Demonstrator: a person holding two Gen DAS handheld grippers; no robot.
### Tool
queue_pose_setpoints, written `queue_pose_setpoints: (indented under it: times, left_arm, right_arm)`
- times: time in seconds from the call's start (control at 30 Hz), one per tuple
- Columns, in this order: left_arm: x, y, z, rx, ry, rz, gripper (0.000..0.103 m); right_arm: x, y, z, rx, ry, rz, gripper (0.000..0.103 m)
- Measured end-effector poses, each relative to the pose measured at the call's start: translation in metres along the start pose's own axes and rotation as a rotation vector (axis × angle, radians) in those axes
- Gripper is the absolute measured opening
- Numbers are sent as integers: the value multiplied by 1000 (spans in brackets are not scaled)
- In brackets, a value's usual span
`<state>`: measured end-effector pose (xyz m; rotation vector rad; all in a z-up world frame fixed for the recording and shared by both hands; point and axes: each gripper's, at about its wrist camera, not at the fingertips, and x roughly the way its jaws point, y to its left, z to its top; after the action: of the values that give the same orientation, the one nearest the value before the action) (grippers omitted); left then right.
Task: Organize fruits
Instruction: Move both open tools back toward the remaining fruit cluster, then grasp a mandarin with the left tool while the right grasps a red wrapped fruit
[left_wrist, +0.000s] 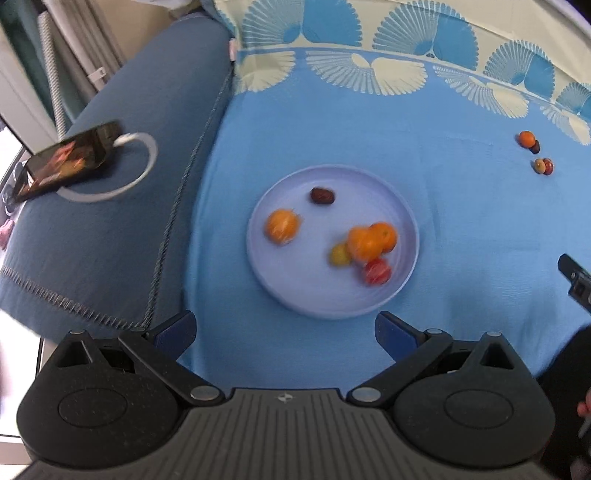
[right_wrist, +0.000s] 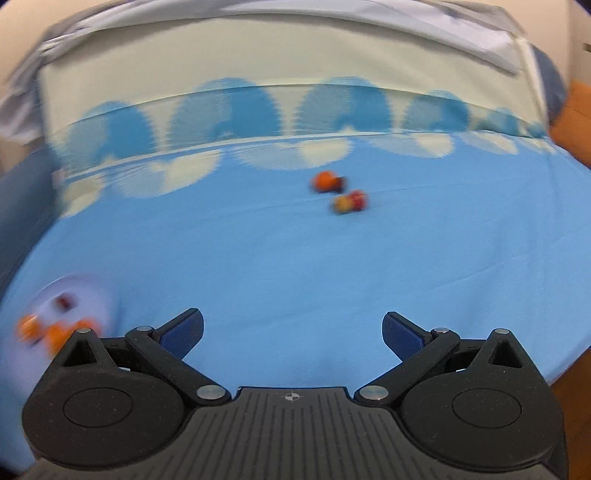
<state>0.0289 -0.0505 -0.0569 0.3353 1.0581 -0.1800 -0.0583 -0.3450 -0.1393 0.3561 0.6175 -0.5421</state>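
**Blue cloth, loose fruits still to be gathered**

Lavender plate (left_wrist: 408, 218) is seen mid-cloth, nearer the left edge of the blue cloth (left_wrist: 461, 229); six fruits are counted on it. Four loose fruits (right_wrist: 340, 192) lie in two touching pairs toward the far right of the cloth, well apart from the plate. Left gripper (left_wrist: 285, 328) is held spread and empty short of the plate's near rim; right gripper (right_wrist: 292, 332) likewise spread and empty, aimed at the loose fruits. Judged: one fruit should be singled out; its touching neighbour may be nudged and roll; a low, gentle close is advised.
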Motion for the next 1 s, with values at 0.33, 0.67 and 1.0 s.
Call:
queue_pose_setpoints:
  times: [0.33,0.67,1.0]
  left_arm:
    - [52,-108,111,100,-14,-71,103]
    - [110,-272,223,326,-129,-217,103]
    - [160,-341,251,394,-89,-340,103]
  right_arm:
    - [174,-98,61,94,-31,-171,102]
    - [244,-95,93,-14,-68,-63,94]
    - [259,-116,102,-33,-76,-223,30]
